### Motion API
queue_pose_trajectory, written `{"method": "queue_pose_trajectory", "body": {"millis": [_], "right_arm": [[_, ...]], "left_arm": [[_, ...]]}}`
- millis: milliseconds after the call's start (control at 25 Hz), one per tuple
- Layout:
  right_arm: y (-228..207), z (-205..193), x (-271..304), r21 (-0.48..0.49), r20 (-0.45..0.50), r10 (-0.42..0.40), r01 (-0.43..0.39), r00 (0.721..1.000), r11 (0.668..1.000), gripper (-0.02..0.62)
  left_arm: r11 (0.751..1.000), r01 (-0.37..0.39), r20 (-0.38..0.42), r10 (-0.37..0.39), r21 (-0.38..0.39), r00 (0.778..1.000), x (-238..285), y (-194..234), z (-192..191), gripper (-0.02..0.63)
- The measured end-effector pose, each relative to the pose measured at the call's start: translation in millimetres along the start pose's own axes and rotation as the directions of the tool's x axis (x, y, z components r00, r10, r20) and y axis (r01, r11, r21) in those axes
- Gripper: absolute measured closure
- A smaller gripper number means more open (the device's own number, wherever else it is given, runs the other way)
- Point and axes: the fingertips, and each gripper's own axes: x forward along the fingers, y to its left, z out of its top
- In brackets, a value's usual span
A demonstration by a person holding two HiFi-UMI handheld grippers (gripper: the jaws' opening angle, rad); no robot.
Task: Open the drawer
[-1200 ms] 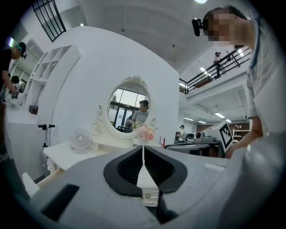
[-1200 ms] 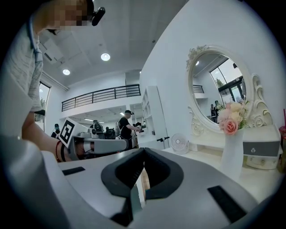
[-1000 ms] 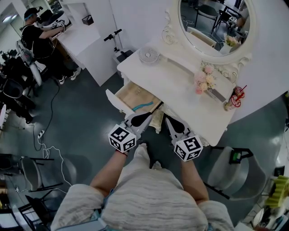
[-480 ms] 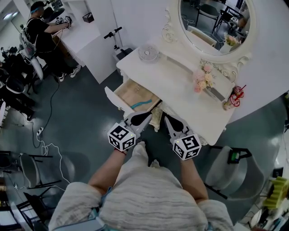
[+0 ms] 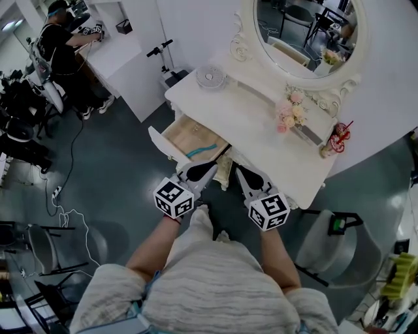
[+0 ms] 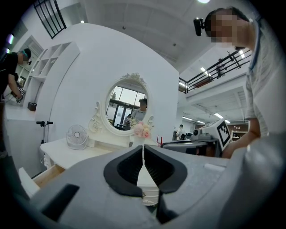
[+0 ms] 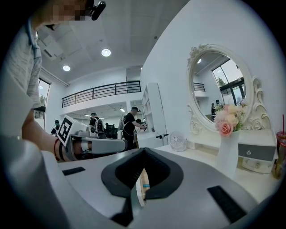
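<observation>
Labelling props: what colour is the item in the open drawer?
The item is teal; head view.

Bright, even light from round white ceiling lamps (image 7: 106,52); shadows soft. Both gripper views bend strongly, blackening at the corners; the far background seems slightly soft.

A white dressing table (image 5: 255,124) with an oval mirror (image 5: 307,26) stands against a white wall (image 5: 196,19). Left of the table, a white counter (image 5: 117,52) rises from dark grey floor (image 5: 117,169)
</observation>
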Motion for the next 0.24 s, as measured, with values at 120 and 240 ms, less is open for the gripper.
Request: {"method": "queue_pose_trajectory", "body": {"millis": [120, 240], "right_arm": [[0.2, -1.8, -0.3, 0.004, -0.003, 0.0, 0.0, 1.0, 1.0, 0.586], [1.2, -3.6, -0.9, 0.005, -0.007, 0.001, -0.001, 1.0, 1.0, 0.586]], "left_arm": [[1.0, -0.001, -0.001, 0.001, -0.003, 1.0, -0.3, 0.2, -1.1, 0.581], [1.0, -0.001, -0.003, 0.001, -0.005, 1.0, -1.4, -0.4, -2.4, 0.581]]}}
